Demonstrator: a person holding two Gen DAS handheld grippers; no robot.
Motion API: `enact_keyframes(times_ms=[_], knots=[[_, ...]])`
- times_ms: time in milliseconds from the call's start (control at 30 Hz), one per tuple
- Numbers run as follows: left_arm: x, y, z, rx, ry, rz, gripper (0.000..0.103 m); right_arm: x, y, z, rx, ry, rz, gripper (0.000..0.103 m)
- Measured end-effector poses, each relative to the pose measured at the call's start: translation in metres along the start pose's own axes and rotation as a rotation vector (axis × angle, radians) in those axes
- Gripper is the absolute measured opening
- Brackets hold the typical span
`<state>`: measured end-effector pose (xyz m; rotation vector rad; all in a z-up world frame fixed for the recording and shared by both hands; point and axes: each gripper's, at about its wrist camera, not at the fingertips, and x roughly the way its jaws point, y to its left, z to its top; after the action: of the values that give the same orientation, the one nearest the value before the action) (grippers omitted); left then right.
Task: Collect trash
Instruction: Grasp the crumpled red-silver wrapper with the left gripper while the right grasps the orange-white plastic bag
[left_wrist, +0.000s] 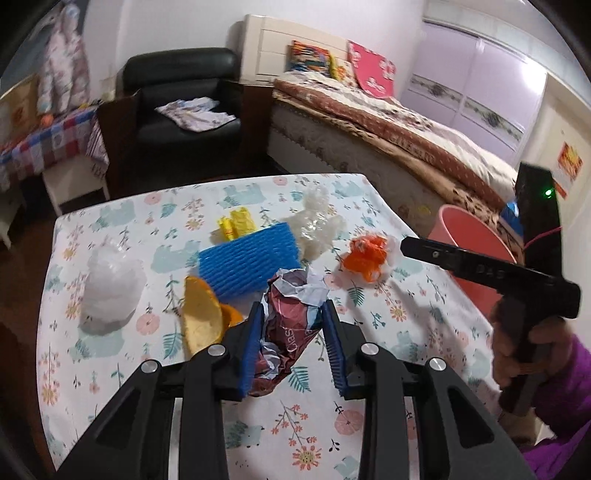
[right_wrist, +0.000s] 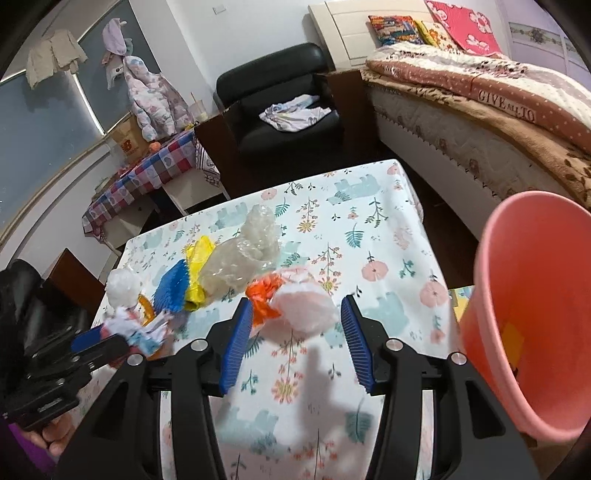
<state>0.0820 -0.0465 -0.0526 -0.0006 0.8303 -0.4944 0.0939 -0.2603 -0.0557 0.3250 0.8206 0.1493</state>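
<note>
The left gripper (left_wrist: 291, 345) holds a crumpled wrapper (left_wrist: 286, 325), dark red and white, its blue pads (left_wrist: 251, 354) pressed to both sides of it above the near middle of the table (left_wrist: 369, 435), which wears a floral cloth. Just left of the wrapper lies an orange peel (left_wrist: 203, 317), and further toward the left edge stands a white bag (left_wrist: 110, 288), crumpled. Behind the wrapper, near the table's middle, a blue foam net (left_wrist: 247, 260) lies flat, with a yellow bag (left_wrist: 236, 225) at its far side and a clear bag (left_wrist: 317, 225) toward the far edge. An orange-and-white bag (left_wrist: 367, 256) sits near the right edge. The right gripper (right_wrist: 295, 334) hovers over that bag (right_wrist: 295, 306) with its fingers (right_wrist: 236, 343) fairly wide apart; the bag lies between and ahead of them, and the pads do not press on it. From the left wrist view the right gripper (left_wrist: 406, 248) shows as a black arm reaching in from the right, held by a hand (left_wrist: 517, 350) in a purple sleeve (left_wrist: 561, 402). A pink bucket (right_wrist: 532, 325) stands off the table's right edge, open mouth toward the camera, with something yellow inside. Beyond the table are a black armchair (left_wrist: 184, 99) and a bed (left_wrist: 388, 118).
</note>
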Motion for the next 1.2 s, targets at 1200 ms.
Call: enact_keyframes(times_ms=[1200], knots=[[0.000, -0.027, 0.014, -0.048, -0.011, 0.000, 0.031, -0.021, 0.014, -0.024, -0.055, 0.018, 0.100, 0.050]])
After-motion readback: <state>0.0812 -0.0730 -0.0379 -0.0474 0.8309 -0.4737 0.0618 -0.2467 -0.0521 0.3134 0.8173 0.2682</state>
